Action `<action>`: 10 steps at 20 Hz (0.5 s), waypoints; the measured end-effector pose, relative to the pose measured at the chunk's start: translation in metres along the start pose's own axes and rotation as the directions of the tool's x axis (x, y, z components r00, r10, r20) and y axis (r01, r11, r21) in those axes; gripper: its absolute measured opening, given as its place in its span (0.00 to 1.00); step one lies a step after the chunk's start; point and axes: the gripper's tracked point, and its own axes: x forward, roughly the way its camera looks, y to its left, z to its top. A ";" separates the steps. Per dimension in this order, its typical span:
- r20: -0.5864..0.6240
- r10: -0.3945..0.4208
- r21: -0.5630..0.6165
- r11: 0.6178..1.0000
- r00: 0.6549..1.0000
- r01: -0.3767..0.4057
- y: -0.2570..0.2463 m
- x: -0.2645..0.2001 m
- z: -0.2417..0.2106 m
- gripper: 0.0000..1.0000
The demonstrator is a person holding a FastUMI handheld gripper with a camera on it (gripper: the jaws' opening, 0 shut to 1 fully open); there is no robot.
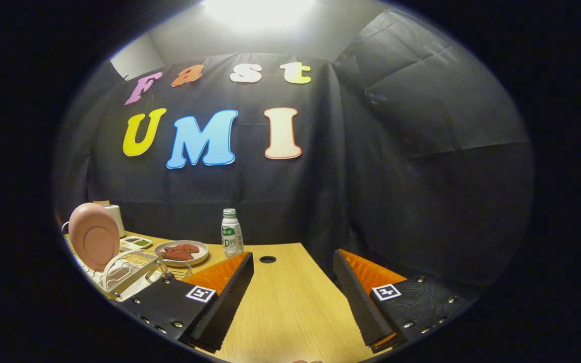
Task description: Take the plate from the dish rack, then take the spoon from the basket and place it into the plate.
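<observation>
The gripper (293,297) hangs above the table (285,302) with its fingers spread wide and nothing between them. The plate (94,236), pink and round, stands on edge in the rack (119,282), off to the left beyond the left finger and well apart from both. A wire basket (131,269) sits in front of it at the rack's near side; the spoon cannot be made out. A dish (182,252) of food and a bottle (232,233) stand further back. The step in hand looks like the reach for the plate. To do it well, swing left, keep the fingers wide, come in over the basket, and line the jaws across the plate's upper rim so one finger falls on each face, then close and lift straight up out of the slot
</observation>
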 end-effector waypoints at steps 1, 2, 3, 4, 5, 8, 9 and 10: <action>-0.001 -0.004 -0.011 1.000 1.000 0.004 -0.003 -0.013 0.011 0.97; 0.002 -0.006 -0.017 1.000 1.000 0.006 -0.004 -0.024 0.024 0.97; 0.005 -0.008 -0.024 1.000 1.000 0.008 -0.003 -0.034 0.037 0.97; 0.006 -0.008 -0.031 0.999 1.000 0.008 -0.001 -0.043 0.049 0.97; 0.013 -0.004 -0.033 0.999 1.000 0.004 0.004 -0.053 0.061 0.97; 0.010 0.032 -0.015 0.999 0.999 -0.031 0.033 -0.080 0.089 0.97; 0.004 0.044 -0.005 0.999 0.999 -0.044 0.046 -0.087 0.096 0.97; 0.003 0.058 0.001 0.998 0.998 -0.058 0.060 -0.095 0.104 0.97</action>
